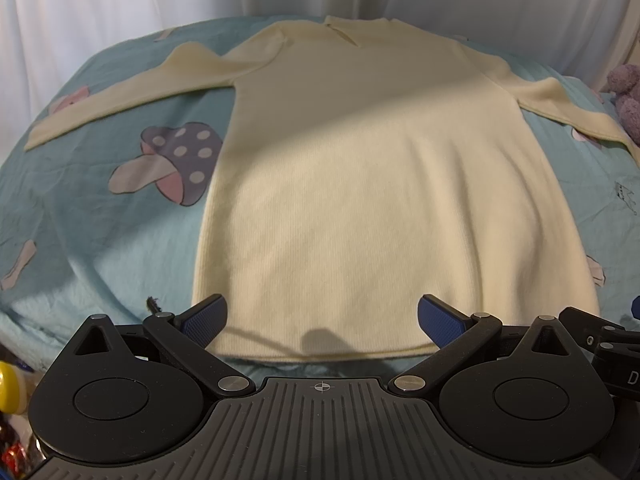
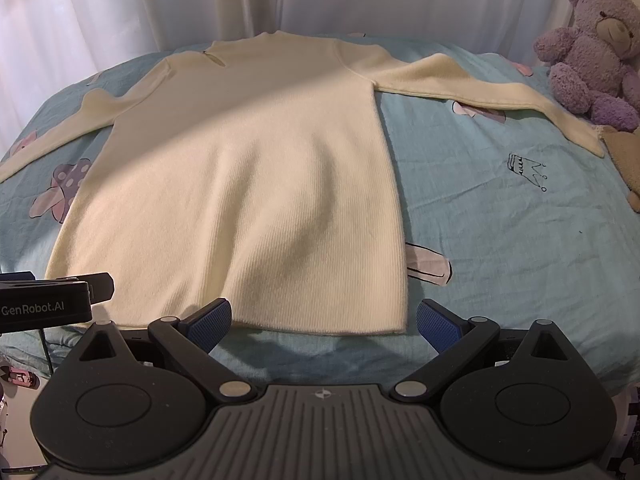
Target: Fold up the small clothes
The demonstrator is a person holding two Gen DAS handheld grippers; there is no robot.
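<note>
Left tongs: held spread apart, empty, at the sweater's hem.
Right tongs: likewise parted, nothing gripped, near the hem's right corner.
Cream sweater: laid flat on the bed, sleeves spread outward, collar at the far side.
Bed sheet: teal, mushroom-printed.
Purple teddy bear: seated at the far right.

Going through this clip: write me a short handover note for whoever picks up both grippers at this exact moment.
Left gripper: open, empty, at the hem of the cream sweater.
Right gripper: open, empty, at the hem's right corner.
Sweater lies flat on the blue bedsheet, collar far, both sleeves spread outward; the right sleeve ends near the purple teddy bear.
Done: garment laid out.
Left: every fold; none is visible yet.
</note>
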